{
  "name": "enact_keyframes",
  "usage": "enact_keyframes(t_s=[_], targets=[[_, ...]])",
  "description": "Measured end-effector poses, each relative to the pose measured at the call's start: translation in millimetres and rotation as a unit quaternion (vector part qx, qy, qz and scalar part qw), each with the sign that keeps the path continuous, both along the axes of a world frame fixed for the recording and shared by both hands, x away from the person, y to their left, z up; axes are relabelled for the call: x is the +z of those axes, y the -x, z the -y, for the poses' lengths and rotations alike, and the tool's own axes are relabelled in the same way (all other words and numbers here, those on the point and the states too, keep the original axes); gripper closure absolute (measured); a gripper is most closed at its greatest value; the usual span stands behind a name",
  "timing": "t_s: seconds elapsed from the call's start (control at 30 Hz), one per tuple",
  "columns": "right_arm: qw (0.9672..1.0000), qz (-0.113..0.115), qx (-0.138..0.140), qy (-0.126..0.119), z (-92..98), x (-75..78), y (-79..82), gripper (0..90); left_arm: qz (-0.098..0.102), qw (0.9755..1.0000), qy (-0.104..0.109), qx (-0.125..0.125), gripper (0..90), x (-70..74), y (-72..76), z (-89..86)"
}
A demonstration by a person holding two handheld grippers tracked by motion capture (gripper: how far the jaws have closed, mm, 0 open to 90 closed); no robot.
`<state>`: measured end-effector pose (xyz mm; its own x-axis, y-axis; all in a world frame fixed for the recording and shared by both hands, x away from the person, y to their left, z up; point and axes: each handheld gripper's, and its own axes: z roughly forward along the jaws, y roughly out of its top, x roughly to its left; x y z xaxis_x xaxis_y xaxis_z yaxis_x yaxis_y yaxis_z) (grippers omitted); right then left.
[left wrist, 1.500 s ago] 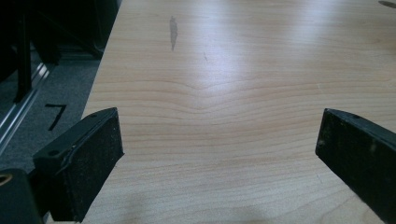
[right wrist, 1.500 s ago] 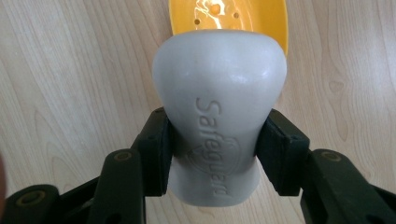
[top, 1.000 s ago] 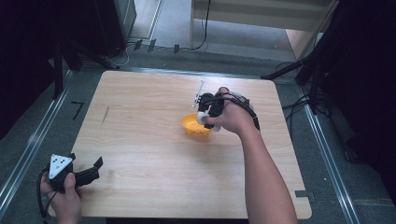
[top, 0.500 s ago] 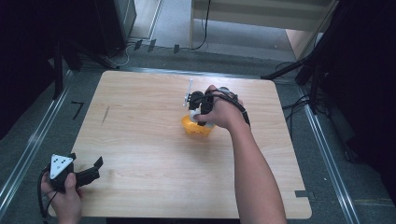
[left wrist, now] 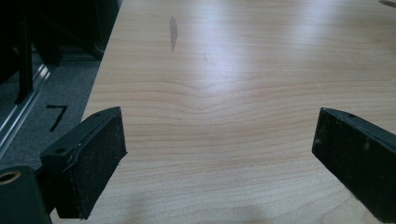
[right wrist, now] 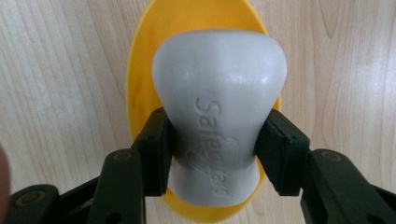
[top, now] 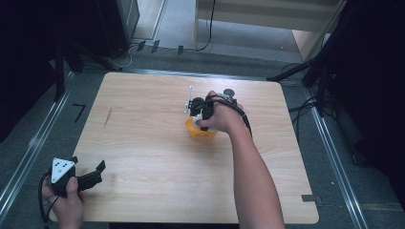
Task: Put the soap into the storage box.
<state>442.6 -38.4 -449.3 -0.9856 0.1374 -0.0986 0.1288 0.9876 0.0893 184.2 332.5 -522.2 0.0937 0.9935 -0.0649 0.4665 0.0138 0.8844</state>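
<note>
Right gripper view looks straight down along the right hand-held gripper (right wrist: pixel 212 149), whose two black jaws are clamped on the narrow waist of a pale grey soap bar (right wrist: pixel 217 107) embossed with a brand name. The soap bar's long axis runs forward from the jaws, its broad rounded end pointing away from the hand and its other end nearer the camera. Directly beneath and beyond the jaws lies a yellow soap dish (right wrist: pixel 140 84), an oval whose long axis lines up with that of the soap bar; its rim shows on both sides of the bar and past both ends. Whether the bar already rests in the dish or hangs just above it, I cannot tell. High view shows the right hand-held gripper (top: pixel 198 109) over the yellow soap dish (top: pixel 198 131) near the middle of the desk (top: pixel 143 143), so this hand is plainly the one at work. The left hand-held gripper (top: pixel 88 177) sits well apart at the near left corner of the desk; in the left gripper view its jaws stand wide with nothing but bare wood between them. My judgement is that the coming move turns on that shared axis: bar and dish are aligned, with the dish straight below the jaws.
</note>
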Motion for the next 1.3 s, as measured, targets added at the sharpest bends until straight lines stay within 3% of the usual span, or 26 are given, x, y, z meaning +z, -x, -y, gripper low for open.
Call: enact_keyframes(t_s=[0.2, 0.37, 0.53, 0.77, 1.0, 1.3], targets=[[0.9999, -0.009, -0.003, -0.004, -0.7, -12.5, -2.7, 50.8, 0.000, 1.0000, 0.002, 0.000, 3.3, 0.1, 0.2, -0.4], [0.9998, -0.015, -0.008, -0.011, 0.2, -14.2, -2.2, 47.8, 0.000, 1.0000, 0.002, 0.000, 3.3, 0.0, -0.1, -0.3], [0.9993, -0.014, -0.012, -0.033, 4.3, -5.9, -1.0, 41.3, 0.000, 1.0000, 0.001, -0.001, 3.3, 0.0, -0.2, -0.1], [0.9978, -0.003, -0.026, -0.062, 16.5, 8.5, 1.7, 39.0, 0.000, 1.0000, 0.000, -0.001, 3.3, 0.0, -0.1, 0.1], [0.9963, -0.003, -0.042, -0.075, 28.3, 18.4, 6.4, 37.5, -0.001, 1.0000, -0.001, -0.002, 3.3, 0.0, 0.0, 0.1], [0.9923, -0.002, -0.081, -0.093, 50.7, 22.4, 17.0, 25.3, -0.001, 1.0000, 0.002, 0.000, 3.3, -0.1, -0.2, -0.3]])
